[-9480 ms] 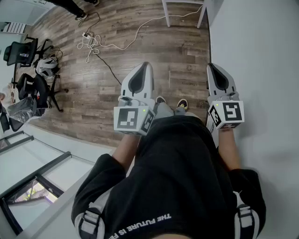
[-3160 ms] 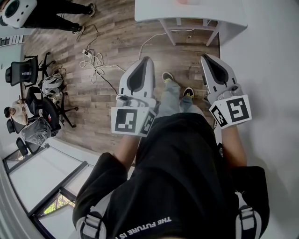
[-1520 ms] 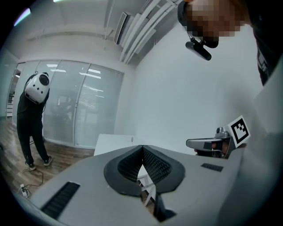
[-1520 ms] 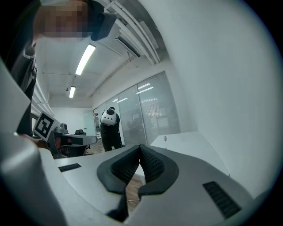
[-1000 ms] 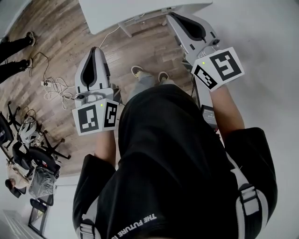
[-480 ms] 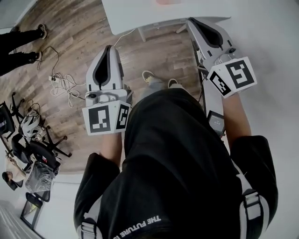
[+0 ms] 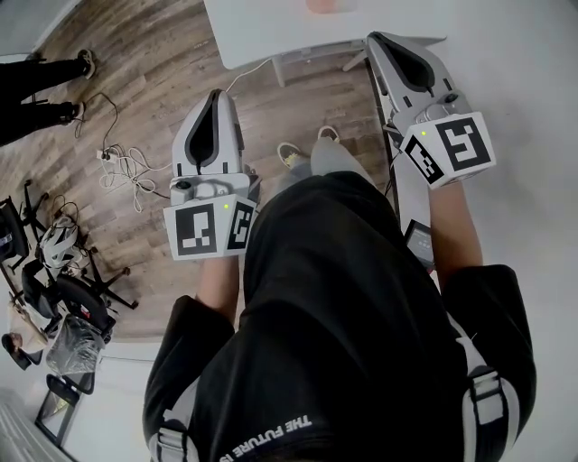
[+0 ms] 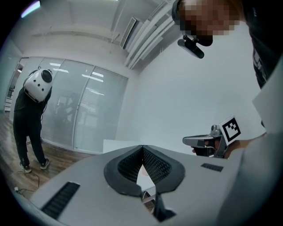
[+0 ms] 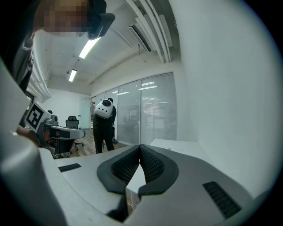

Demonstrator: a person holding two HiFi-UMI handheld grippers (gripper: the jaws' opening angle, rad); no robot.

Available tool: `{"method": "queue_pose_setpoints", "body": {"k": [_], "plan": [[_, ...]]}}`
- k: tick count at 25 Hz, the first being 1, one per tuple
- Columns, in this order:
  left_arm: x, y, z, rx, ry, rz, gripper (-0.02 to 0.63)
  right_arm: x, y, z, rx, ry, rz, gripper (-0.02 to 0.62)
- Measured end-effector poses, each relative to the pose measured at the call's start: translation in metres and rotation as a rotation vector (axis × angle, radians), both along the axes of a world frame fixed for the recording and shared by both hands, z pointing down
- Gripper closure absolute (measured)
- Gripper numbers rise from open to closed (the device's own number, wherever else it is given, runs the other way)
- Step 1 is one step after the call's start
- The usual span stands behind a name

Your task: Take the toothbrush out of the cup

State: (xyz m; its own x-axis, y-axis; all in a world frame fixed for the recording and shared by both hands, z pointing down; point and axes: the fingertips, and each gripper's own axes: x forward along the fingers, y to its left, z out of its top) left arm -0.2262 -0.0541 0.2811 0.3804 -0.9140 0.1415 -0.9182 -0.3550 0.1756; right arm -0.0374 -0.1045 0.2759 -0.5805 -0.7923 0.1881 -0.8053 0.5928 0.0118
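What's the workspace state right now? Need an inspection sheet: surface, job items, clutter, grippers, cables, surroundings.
Surface: white table ahead of the person; the visible part is bare.
Job's things: toothbrush, nothing seen; pinkish object on the table, cut off by the frame, cannot tell if it is the cup.
Clutter: nothing seen.
Grippers: left gripper and right gripper both have jaws together, nothing between, held in the air.
Cables: white cable bundle on the wood floor.
Surroundings: office chairs at left; a bystander near the glass wall.
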Motion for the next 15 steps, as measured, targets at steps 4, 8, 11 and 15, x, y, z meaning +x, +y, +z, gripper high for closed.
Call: {"method": "queue_pose_setpoints", "body": {"k": [4, 8, 11, 15], "plan": [[-0.003, 0.0, -0.002, 0.008, 0.001, -0.005, 0.584, 0.001, -0.006, -0.006, 0.01, -0.015, 0.026, 0.578], [-0.002, 0.001, -0.011, 0.01, 0.005, -0.009, 0.584, 0.002, -0.007, -0.016, 0.014, -0.022, 0.025, 0.578], [0.001, -0.003, -0.007, 0.003, 0.012, -0.011, 0.584, 0.003, -0.014, -0.014, 0.015, -0.022, 0.022, 0.578], [0.009, -0.013, -0.002, -0.015, 0.017, -0.003, 0.584, 0.007, -0.024, -0.013, 0.015, -0.008, 0.011, 0.578]]}}
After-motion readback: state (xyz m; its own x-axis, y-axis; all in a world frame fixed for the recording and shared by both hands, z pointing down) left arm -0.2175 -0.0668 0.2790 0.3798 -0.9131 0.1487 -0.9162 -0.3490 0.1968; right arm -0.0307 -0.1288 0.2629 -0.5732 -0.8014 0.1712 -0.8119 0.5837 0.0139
